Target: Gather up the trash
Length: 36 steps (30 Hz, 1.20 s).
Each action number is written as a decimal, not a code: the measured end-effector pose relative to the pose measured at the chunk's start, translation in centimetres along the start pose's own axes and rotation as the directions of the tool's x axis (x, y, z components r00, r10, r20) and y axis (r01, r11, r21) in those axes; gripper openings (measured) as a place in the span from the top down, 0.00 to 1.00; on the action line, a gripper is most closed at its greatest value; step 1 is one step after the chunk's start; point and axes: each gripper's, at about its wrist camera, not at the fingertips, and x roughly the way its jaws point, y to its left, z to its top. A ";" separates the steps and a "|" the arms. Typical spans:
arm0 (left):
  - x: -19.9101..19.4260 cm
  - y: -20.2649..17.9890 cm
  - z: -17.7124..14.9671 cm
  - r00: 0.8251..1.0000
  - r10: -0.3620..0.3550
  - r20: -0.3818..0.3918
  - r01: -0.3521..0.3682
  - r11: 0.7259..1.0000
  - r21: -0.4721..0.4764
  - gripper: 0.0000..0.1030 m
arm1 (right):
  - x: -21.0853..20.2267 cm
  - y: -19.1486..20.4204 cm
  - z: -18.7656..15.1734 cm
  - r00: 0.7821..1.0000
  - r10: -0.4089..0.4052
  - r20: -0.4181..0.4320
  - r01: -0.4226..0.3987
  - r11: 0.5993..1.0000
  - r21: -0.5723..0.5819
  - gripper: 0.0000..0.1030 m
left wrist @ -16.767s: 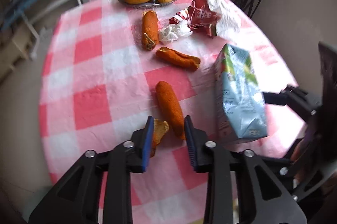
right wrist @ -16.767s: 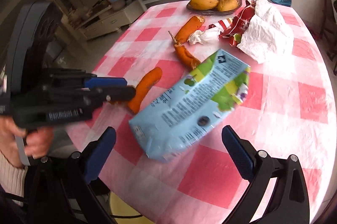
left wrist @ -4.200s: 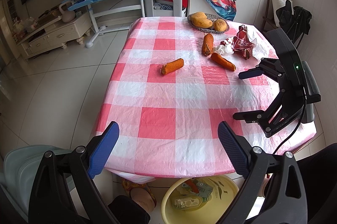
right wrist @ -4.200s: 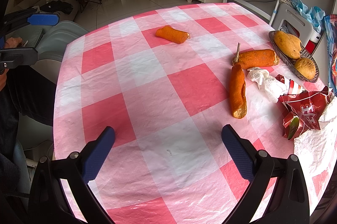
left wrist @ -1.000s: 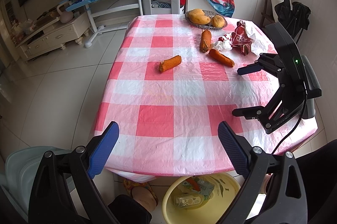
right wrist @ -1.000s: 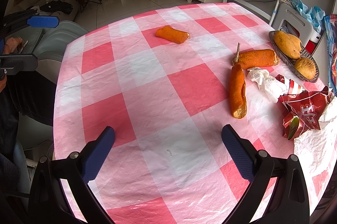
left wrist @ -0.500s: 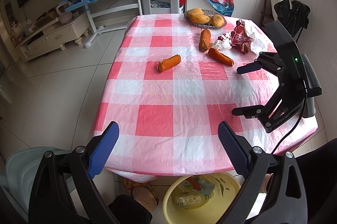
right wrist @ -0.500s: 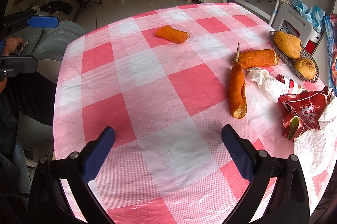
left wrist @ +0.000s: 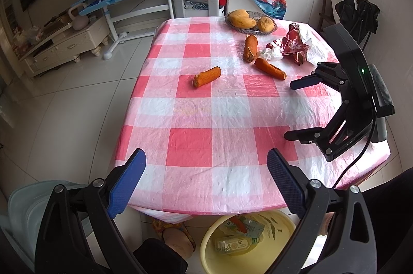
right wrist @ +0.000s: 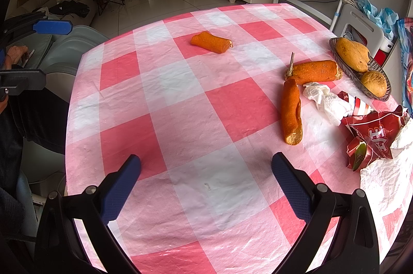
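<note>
Above the yellow basin (left wrist: 247, 245), which sat under the table's near edge to catch trash, the left gripper (left wrist: 206, 181) and right gripper (right wrist: 206, 181) hung empty, fingers spread, apparently readying for the carrot pieces (right wrist: 291, 114) farther off.

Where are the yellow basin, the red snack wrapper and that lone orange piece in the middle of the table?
yellow basin (left wrist: 289, 223), left wrist view, rim.
red snack wrapper (right wrist: 374, 130), right wrist view, printed face.
lone orange piece (right wrist: 210, 41), right wrist view, middle.
</note>
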 end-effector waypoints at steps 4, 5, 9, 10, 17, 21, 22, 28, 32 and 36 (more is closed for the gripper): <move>0.0 -0.1 0.0 1.000 0.000 0.000 0.000 1.000 0.001 0.11 | 0.0 0.0 0.0 1.000 0.000 0.000 0.000 1.000 0.000 0.06; 0.0 -0.1 0.0 1.000 0.000 0.000 0.000 1.000 0.001 0.11 | 0.0 0.0 0.0 1.000 0.000 0.000 0.000 1.000 0.000 0.06; 0.0 -0.2 0.0 1.000 0.000 -0.001 0.000 1.000 0.002 0.11 | 0.0 0.0 0.0 1.000 0.000 0.000 0.000 1.000 0.000 0.06; 0.0 -0.2 0.0 1.000 0.000 -0.001 0.000 1.000 0.002 0.11 | 0.0 0.0 0.0 1.000 0.000 0.000 0.000 1.000 0.000 0.06; 0.0 -0.3 0.0 1.000 0.000 -0.001 0.000 1.000 0.004 0.11 | 0.0 0.0 0.0 1.000 0.000 0.000 0.000 1.000 0.000 0.06; 0.1 -0.4 0.0 1.000 0.000 -0.001 0.000 1.000 0.004 0.11 | 0.0 0.0 0.0 1.000 0.000 0.000 0.000 1.000 0.000 0.06; 0.1 -0.4 0.0 1.000 0.001 -0.001 -0.001 1.000 0.004 0.11 | 0.0 0.0 0.0 1.000 0.000 0.000 0.000 1.000 0.000 0.06; 0.1 -0.5 0.0 1.000 0.000 -0.002 0.000 1.000 0.005 0.11 | 0.0 0.0 0.0 1.000 0.001 0.000 -0.001 1.000 -0.001 0.06; 0.1 -0.6 0.0 1.000 0.001 -0.001 -0.001 1.000 0.007 0.11 | 0.0 0.0 0.0 1.000 0.001 0.000 -0.001 1.000 -0.001 0.06; 0.1 -0.6 0.0 1.000 0.001 -0.002 -0.001 1.000 0.008 0.11 | 0.0 0.0 -0.1 1.000 0.001 0.000 -0.001 1.000 -0.001 0.06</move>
